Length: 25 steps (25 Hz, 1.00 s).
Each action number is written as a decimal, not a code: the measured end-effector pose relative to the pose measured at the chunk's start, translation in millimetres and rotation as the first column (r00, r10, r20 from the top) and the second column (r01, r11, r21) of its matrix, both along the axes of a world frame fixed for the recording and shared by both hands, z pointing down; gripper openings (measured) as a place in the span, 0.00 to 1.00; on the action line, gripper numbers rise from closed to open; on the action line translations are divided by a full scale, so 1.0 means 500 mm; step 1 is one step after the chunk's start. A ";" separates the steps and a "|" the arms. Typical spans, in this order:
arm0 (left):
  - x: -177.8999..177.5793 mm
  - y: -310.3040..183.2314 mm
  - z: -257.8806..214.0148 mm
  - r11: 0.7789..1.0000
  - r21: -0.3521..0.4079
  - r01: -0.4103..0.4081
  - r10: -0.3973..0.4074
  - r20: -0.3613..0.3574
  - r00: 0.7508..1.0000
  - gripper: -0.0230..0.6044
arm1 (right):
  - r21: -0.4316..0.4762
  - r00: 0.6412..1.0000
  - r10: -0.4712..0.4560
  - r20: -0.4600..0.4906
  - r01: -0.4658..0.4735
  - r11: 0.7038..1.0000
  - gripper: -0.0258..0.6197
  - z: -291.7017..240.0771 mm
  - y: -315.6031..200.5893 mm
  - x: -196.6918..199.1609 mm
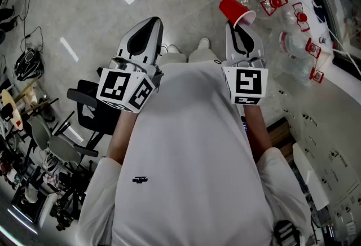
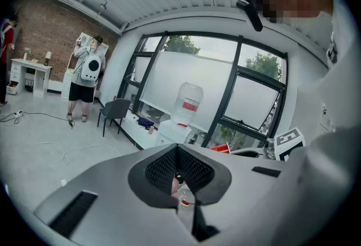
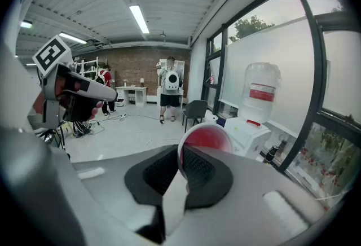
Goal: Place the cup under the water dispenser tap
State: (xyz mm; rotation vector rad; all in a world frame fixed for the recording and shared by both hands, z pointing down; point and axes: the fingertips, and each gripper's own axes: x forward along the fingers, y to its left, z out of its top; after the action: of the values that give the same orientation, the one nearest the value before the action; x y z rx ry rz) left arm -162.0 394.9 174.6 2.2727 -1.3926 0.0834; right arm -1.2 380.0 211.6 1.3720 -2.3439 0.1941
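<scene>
Pinching the red cup (image 1: 236, 12) by its rim, the right gripper (image 1: 241, 29) holds it up in the upper right of the head view. The left gripper (image 1: 145, 31), left of it, has its jaws pressed together.

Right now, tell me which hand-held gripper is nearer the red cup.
Right. The right hand-held gripper grips the red cup by its rim; the left hand-held gripper is off to the cup's left, apart from it, jaws together.
</scene>
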 end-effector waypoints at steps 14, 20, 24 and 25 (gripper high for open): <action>0.108 -0.005 -0.021 0.998 0.020 0.055 -0.055 0.013 0.998 0.03 | 0.064 0.995 0.016 0.102 -0.022 0.998 0.09 -0.055 -0.043 0.120; 0.158 -0.025 -0.009 0.999 0.025 0.049 -0.050 0.042 0.998 0.03 | 0.096 0.993 0.019 0.119 -0.031 0.995 0.09 -0.061 -0.065 0.179; 0.193 -0.037 -0.015 0.999 0.018 0.036 -0.036 0.037 0.999 0.03 | 0.095 0.992 0.045 0.117 -0.056 0.994 0.09 -0.061 -0.074 0.228; 0.200 -0.042 -0.020 0.999 0.019 0.028 -0.029 0.040 0.999 0.03 | 0.092 0.992 0.053 0.115 -0.064 0.994 0.09 -0.059 -0.077 0.239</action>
State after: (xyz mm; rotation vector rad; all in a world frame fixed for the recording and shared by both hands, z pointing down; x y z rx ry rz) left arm -61.9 374.2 164.7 2.2776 -1.4516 0.1082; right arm 118.2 341.6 182.0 1.5138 -2.4347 0.1824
